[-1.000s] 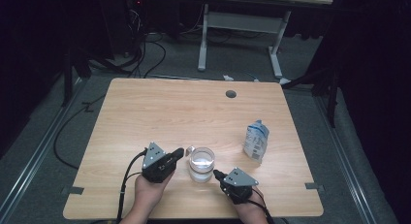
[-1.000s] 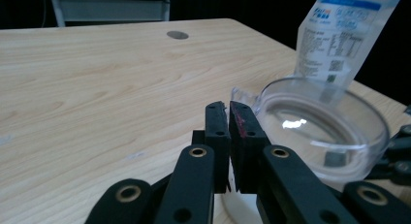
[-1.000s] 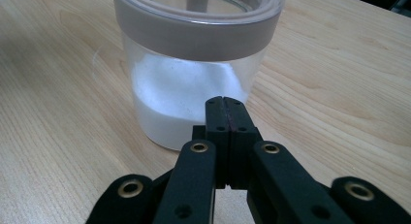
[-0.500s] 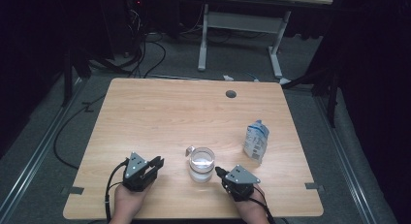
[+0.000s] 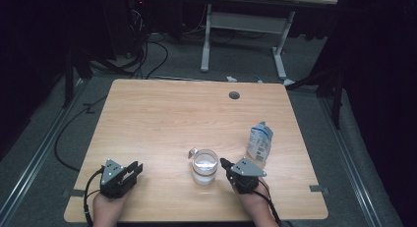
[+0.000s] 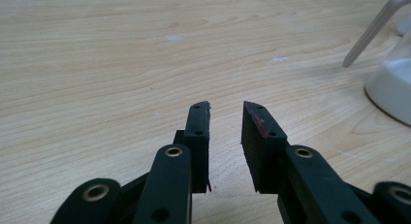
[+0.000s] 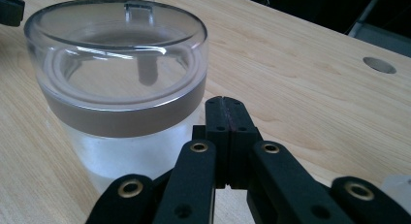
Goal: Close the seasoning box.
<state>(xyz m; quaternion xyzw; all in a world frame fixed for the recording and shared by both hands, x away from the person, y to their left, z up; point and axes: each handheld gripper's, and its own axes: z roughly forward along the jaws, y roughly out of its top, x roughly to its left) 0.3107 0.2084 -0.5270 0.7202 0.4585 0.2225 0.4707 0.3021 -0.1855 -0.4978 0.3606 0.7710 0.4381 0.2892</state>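
Observation:
A clear glass jar (image 5: 204, 166) with a clear lid and a small handle stands near the table's front middle; white stuff lies in its bottom (image 7: 116, 73). My left gripper (image 5: 136, 167) rests at the front left, well apart from the jar. Its jaws have just been opening and stand slightly open (image 6: 226, 112) with nothing between them; the jar (image 6: 393, 83) is at that view's right edge. My right gripper (image 5: 224, 162) sits just right of the jar, shut (image 7: 226, 104) and empty, its tips close beside the jar's wall.
A small white and blue pouch (image 5: 259, 142) stands right of the jar, behind my right hand. A round cable hole (image 5: 234, 95) is at the table's far side. Bare wood (image 5: 147, 119) spreads across the middle and left. Cables and desk legs lie on the floor beyond.
My left gripper has moved left, away from the jar, to the table's front left, and its jaws have parted. The right gripper and the jar have kept still.

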